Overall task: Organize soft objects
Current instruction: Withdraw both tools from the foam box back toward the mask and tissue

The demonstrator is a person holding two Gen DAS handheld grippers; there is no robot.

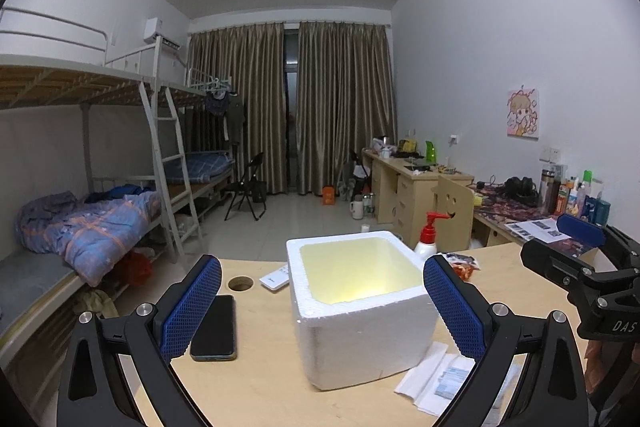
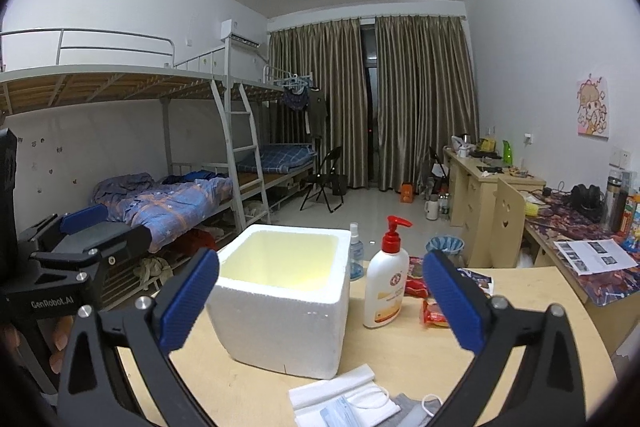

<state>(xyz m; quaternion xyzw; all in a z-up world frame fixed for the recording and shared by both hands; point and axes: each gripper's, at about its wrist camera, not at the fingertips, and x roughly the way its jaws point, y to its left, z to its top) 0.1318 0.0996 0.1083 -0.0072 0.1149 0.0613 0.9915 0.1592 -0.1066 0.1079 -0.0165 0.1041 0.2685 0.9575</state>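
Both tongs, left and right, stood apart and empty over the worktop, framing the open foam box; masks lay near, right of it, probably awaiting boxing

Left gripper: jaws wide apart, nothing between the blue pads, no contact with the box.
Foam box: white, open top, stands upright on the wooden table, the inside looks yellowish.
Phone: dark, lies flat to the left of the box.
Remote control: white, behind the phone, near the box's left corner.
Pump bottle: red pump, stands behind the box.
Papers: at the box's right front corner.
Right gripper: at the right edge, its state is not clear here.
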